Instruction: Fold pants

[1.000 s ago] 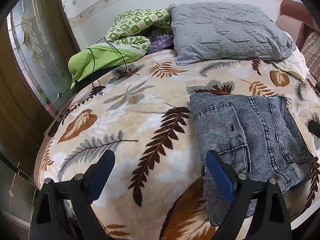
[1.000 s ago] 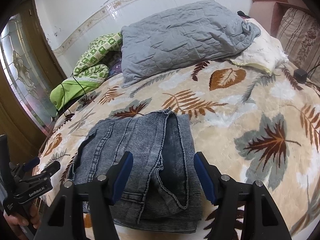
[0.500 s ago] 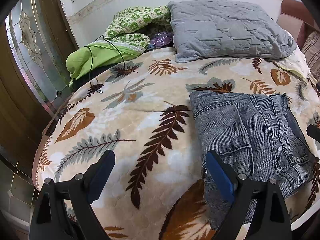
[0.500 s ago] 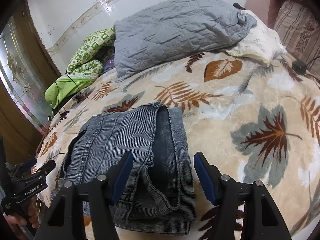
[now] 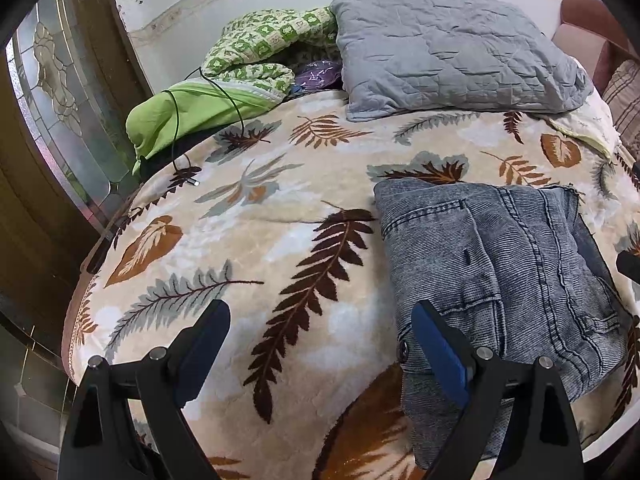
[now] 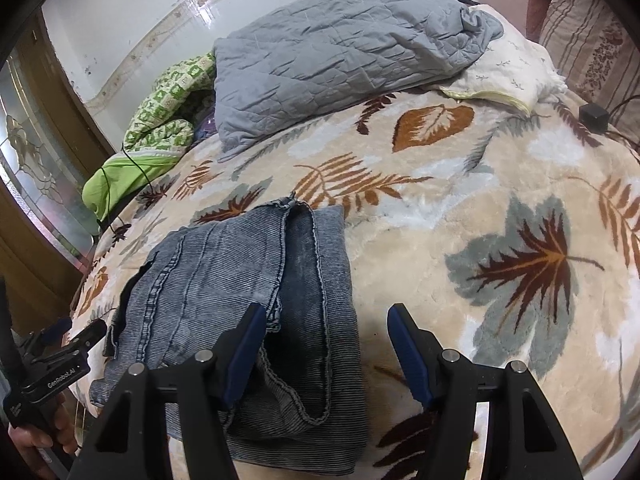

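Pants (image 5: 492, 280), folded grey denim, lie on the leaf-print blanket (image 5: 256, 240) below the grey pillow (image 5: 448, 56); the left gripper (image 5: 320, 344) gapes wide and empty beside them. From the right wrist, the right gripper (image 6: 324, 344) hovers partly spread over the pants' (image 6: 248, 304) near edge, gripping nothing.

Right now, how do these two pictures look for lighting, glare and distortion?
Left wrist view: even, soft light, sharp focus; fisheye bulges the leaf-print blanket and darkens the corners; folded jeans show crisp ribbing. Right wrist view: same bulge; bright glare on the tiled wall; a soft shadow lies on the jeans by the right hand-held gripper.
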